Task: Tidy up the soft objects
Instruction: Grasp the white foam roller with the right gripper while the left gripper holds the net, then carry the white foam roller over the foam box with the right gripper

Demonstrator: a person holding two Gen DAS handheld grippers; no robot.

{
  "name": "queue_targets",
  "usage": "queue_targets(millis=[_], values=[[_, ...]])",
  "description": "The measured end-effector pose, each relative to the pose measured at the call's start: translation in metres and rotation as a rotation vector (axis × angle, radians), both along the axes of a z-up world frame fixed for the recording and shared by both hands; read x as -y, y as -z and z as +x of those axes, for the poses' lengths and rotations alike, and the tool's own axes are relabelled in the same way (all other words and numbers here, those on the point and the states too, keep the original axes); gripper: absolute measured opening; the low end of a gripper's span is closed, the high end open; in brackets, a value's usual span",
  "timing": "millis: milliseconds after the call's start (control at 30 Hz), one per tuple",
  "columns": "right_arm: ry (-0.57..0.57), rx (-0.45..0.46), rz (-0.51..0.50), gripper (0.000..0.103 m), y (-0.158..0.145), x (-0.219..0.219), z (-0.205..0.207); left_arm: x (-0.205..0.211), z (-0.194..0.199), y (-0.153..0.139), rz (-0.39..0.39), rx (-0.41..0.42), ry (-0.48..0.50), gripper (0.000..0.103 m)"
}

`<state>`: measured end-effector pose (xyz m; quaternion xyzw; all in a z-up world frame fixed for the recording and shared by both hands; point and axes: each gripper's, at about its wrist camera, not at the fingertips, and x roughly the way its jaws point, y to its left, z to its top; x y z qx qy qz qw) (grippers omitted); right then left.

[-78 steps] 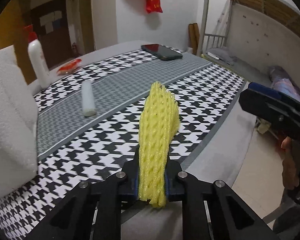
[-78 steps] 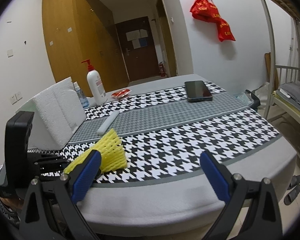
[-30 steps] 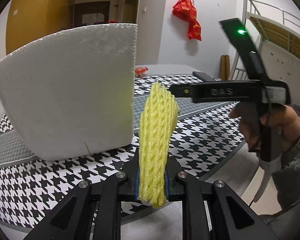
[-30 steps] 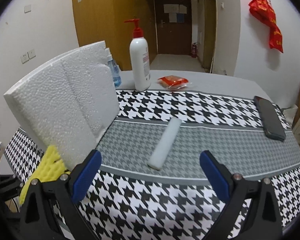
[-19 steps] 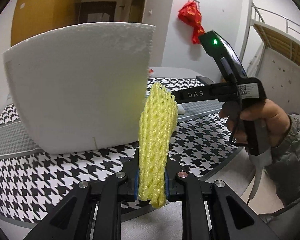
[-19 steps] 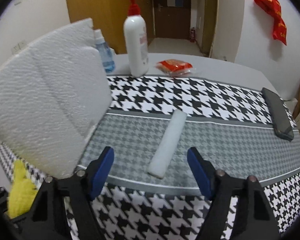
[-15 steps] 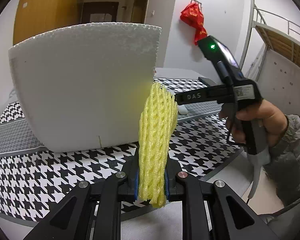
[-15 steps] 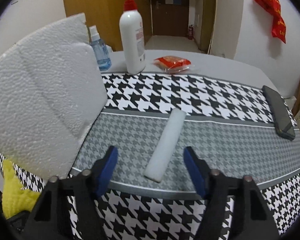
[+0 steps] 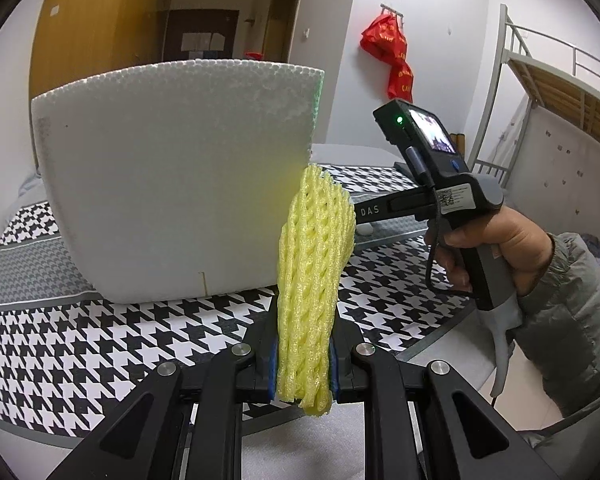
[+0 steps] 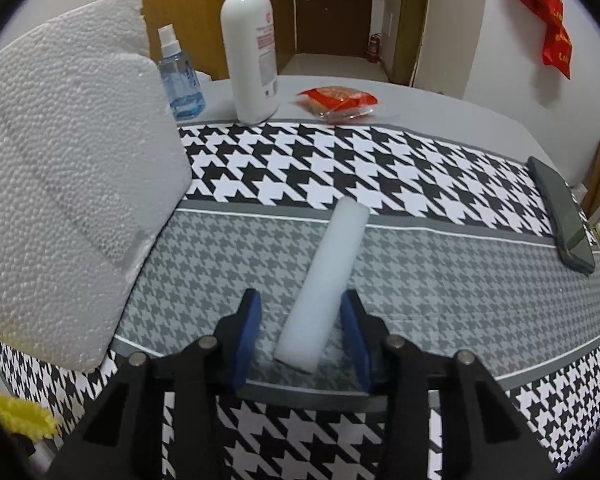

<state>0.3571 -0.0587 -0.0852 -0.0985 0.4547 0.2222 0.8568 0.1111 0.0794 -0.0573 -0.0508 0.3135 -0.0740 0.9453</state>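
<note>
**Right gripper at the foam stick**

You work over a houndstooth tablecloth (image 10: 440, 184) in a room with a wooden door. Your right gripper (image 10: 302, 332) has just been closing; its jaws now flank the white foam stick (image 10: 328, 276) without pressing. The stick lies flat, its long axis pointing away, slightly right. Your left gripper (image 9: 303, 364) clamps the upright yellow foam net (image 9: 312, 280).

"DAS" in pale letters on arm of right tongs (image 9: 384, 210); bottle label print unreadable.
</note>
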Motion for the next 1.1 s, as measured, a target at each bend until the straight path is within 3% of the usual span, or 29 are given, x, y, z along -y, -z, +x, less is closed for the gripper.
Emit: queue_targets(millis=[133,300,467,667,1100], values=[[0.007,0.011,-0.019,0.042,0.000,-0.001,0.001,0.001,-0.005,-0.003,0.001,0.004,-0.001,0.019],[0.012,0.021,-0.026,0.026,0.000,-0.004,0.001,0.001,-0.007,-0.003,0.001,0.001,-0.006,0.019],[0.023,-0.011,0.050,0.016,-0.004,0.007,0.005,0.004,-0.012,-0.010,0.023,0.025,-0.014,0.019],[0.021,0.019,0.166,0.016,-0.027,0.019,-0.013,0.005,-0.018,-0.017,0.047,0.038,-0.022,0.019],[-0.018,0.143,0.303,0.016,-0.080,0.044,-0.069,0.010,-0.027,-0.037,0.070,0.104,-0.023,0.019]])
